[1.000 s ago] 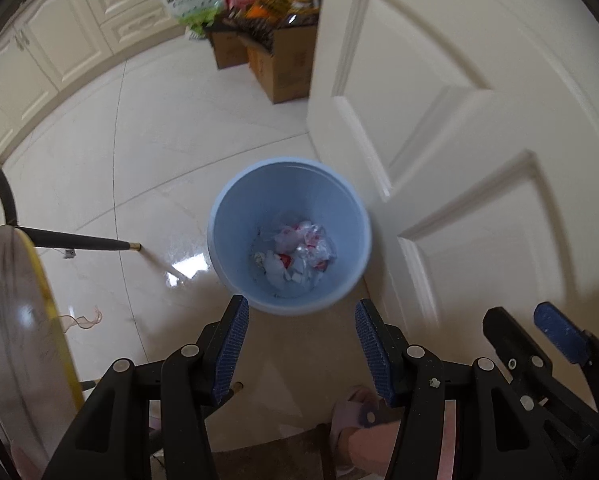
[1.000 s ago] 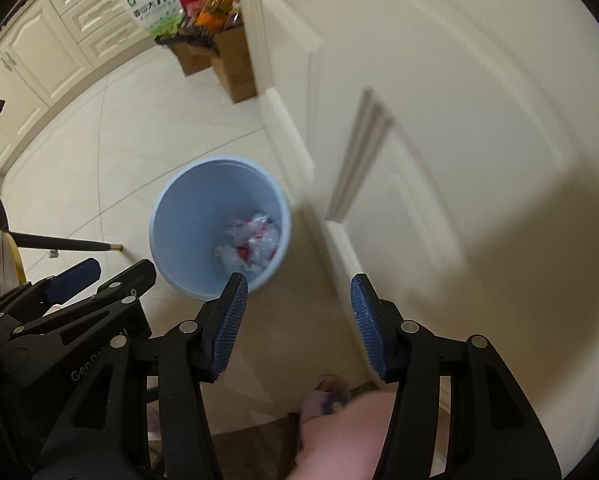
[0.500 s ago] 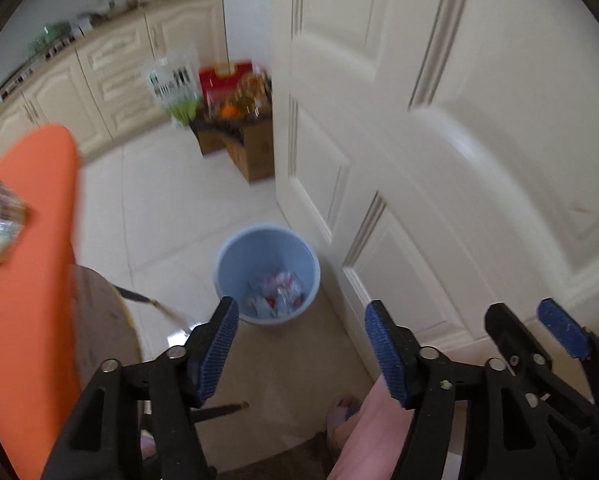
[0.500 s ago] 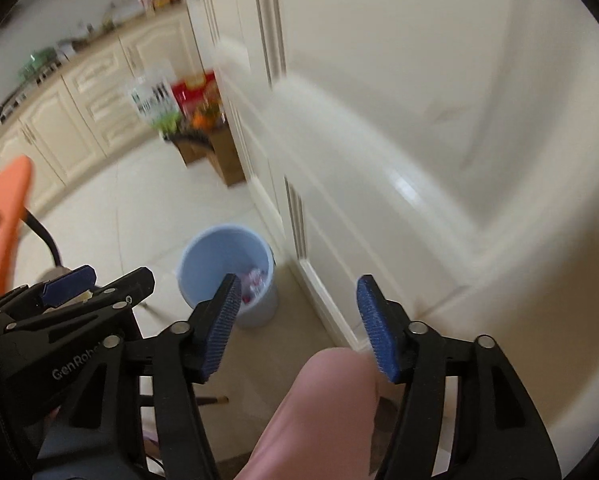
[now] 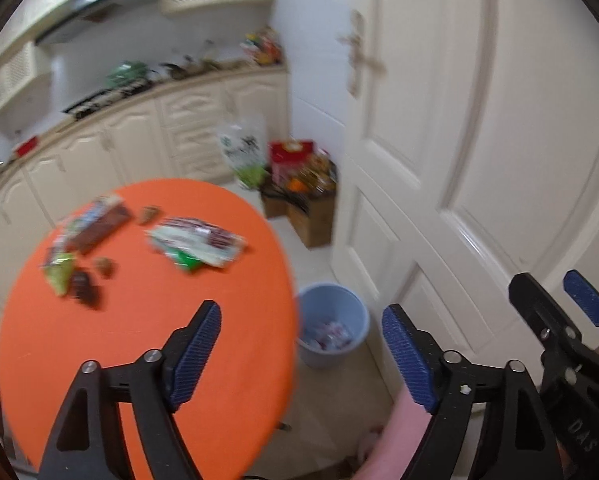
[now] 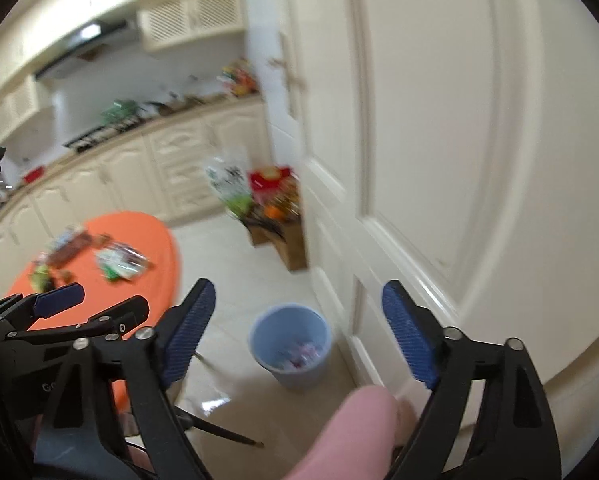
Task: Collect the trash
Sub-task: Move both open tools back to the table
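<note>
Kitchen floor holds the blue bin (image 5: 331, 330) beside the white door (image 5: 479, 160), while blurred wrappers (image 5: 195, 246), probably snack packets, lie on the orange table (image 5: 147, 340). Both the left gripper (image 5: 301, 354) and right gripper (image 6: 295, 330) have just been opening and stand apart, empty. The wrappers lie ahead-left, nearer the left one.

Left gripper (image 5: 301, 350): two black angular arms with triangular cut-outs, each ending in a blue ribbed pad (image 5: 407, 358). Round silver screws (image 5: 451, 357) sit at the joints, and a small white speck clings to one arm. Right gripper (image 6: 295, 334): the same build, black arms, blue ribbed pads (image 6: 409, 342), silver screws (image 6: 450, 333). Seen from the side in the other camera, each tool shows a flat blue tab on its upper edge and pale lettering on the black body, partly readable as "DAS" on one, too blurred on the other. Below the tools, a leg in pink clothing (image 6: 347, 436), and pale footwear (image 5: 369, 442) that is too blurred to describe.
</note>
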Action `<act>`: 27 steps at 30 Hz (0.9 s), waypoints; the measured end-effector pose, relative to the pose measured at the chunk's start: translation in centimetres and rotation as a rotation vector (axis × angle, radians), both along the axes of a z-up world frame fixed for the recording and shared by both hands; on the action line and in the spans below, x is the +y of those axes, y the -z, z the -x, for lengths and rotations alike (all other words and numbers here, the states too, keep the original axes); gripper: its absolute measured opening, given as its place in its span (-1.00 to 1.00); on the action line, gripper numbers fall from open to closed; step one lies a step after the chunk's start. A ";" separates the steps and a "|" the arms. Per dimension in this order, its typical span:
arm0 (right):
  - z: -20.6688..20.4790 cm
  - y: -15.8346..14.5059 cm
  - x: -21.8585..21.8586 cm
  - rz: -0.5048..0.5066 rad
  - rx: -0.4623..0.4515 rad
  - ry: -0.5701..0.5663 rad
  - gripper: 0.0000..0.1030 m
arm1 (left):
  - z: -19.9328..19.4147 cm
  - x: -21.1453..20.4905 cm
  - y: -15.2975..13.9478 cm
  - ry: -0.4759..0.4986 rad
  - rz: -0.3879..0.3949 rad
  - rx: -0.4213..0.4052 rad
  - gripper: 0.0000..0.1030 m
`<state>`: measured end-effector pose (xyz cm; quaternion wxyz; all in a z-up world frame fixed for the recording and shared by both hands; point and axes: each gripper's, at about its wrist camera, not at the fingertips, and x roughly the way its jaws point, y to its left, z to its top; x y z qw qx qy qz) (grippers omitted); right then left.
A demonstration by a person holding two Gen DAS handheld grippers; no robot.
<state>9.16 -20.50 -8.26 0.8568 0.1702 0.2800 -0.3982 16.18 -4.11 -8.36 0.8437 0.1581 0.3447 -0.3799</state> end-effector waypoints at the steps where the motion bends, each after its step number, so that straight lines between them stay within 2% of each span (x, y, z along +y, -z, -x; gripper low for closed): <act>1: -0.5 -0.6 0.6 0.010 -0.008 -0.004 0.70 | 0.1 1.2 -0.4 -0.024 0.003 -0.010 0.63; 5: -2.4 -2.0 3.1 0.030 -0.060 -0.074 0.77 | 0.0 7.0 -1.8 -0.118 0.042 -0.027 0.71; 10: -6.3 -2.5 5.6 0.052 -0.065 -0.195 0.83 | 0.8 11.6 -2.7 -0.252 0.067 -0.063 0.80; 19: -11.9 -0.7 7.9 0.015 -0.011 -0.327 0.84 | -0.2 15.4 -1.4 -0.392 0.042 -0.010 0.84; 27: -18.7 3.2 7.2 -0.039 0.099 -0.397 0.84 | -5.0 14.7 0.4 -0.481 -0.030 0.054 0.84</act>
